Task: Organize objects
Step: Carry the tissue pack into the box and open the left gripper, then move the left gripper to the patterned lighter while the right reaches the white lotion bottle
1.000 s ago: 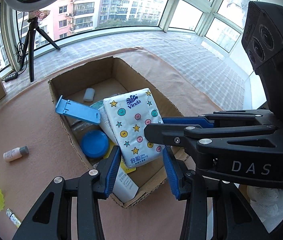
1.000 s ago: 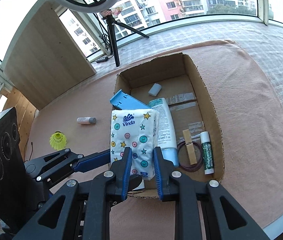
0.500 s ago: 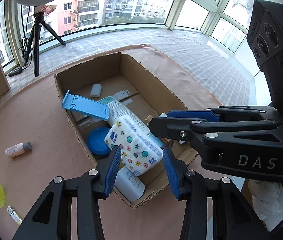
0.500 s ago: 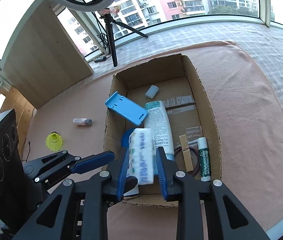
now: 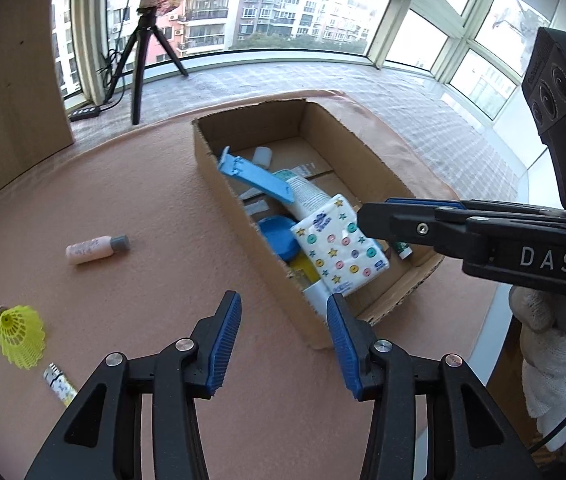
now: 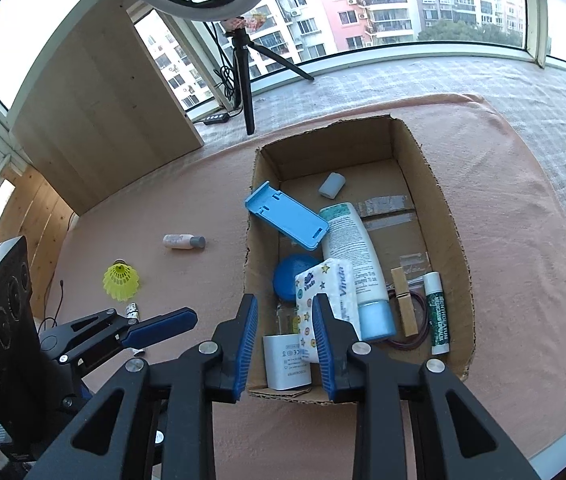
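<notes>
Right now we hold two grippers above a pink felt-covered surface [image 5: 131, 208], both angled down toward an open cardboard box [image 6: 459, 248] where things are being gathered. Our right gripper [image 6: 285, 336] hangs over the near end of the box, its jaws set narrow with nothing pressed between them; a tissue pack [image 6: 323, 300] printed with stars and dots lies in the box just beyond the tips, tilted and leaning on a white lotion tube [image 6: 357, 256], which suggests it was dropped rather than laid flat. Our left gripper [image 5: 283, 340] sits to the left of the box with its jaws moderately wide and empty, pointed at the surface where loose things wait. We judge it is turning toward the next pickup. Inside the box we also see a blue phone stand [image 6: 287, 216] propped against the left wall, a round blue lid [image 6: 291, 276], a small grey-white cap [image 6: 331, 185] near the far end, a white charger [image 6: 287, 364] at the near wall, a wooden clothespin [image 6: 403, 300], a dark hair tie [image 6: 421, 320] and a green lip balm [image 6: 437, 312] along the right side. Outside the box, well apart from it, lie a small pink bottle [image 5: 97, 249], a yellow shuttlecock [image 5: 21, 334] and a little wrapped packet [image 5: 59, 384], none yet sorted.
</notes>
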A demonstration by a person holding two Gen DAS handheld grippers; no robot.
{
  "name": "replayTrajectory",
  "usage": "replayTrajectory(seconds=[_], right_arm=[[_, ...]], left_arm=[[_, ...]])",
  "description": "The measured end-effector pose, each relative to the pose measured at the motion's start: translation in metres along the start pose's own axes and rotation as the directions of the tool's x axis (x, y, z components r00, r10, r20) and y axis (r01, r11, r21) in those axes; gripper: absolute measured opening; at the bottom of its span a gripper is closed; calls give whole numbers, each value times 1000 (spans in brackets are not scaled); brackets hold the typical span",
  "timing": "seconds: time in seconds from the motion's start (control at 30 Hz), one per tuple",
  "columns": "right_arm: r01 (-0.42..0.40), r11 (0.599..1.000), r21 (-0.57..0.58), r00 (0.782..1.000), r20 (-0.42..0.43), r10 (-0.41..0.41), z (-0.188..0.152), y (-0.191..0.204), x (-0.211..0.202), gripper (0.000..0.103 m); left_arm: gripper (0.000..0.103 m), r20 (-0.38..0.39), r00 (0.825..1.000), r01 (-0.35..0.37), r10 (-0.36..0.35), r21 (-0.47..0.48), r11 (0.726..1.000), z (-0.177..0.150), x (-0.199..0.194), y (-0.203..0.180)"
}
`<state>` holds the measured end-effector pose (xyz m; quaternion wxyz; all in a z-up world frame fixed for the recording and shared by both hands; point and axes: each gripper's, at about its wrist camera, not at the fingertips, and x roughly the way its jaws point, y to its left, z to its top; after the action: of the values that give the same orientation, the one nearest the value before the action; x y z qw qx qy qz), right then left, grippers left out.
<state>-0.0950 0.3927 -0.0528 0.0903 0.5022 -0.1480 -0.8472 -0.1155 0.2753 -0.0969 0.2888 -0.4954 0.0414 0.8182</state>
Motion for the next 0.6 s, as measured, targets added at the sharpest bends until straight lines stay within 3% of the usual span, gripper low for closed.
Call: replayTrajectory(seconds=[0.4,0.6], right_arm=[[-54,996,-77,998,-28,52,-14,62,19,30],[-75,989,-127,996,-56,68,-22,94,34,41]], left_arm=[[61,-7,987,-159,159,-131,979,-55,-51,84],[66,-28,980,-200,198,-193,961,-77,-66,115]])
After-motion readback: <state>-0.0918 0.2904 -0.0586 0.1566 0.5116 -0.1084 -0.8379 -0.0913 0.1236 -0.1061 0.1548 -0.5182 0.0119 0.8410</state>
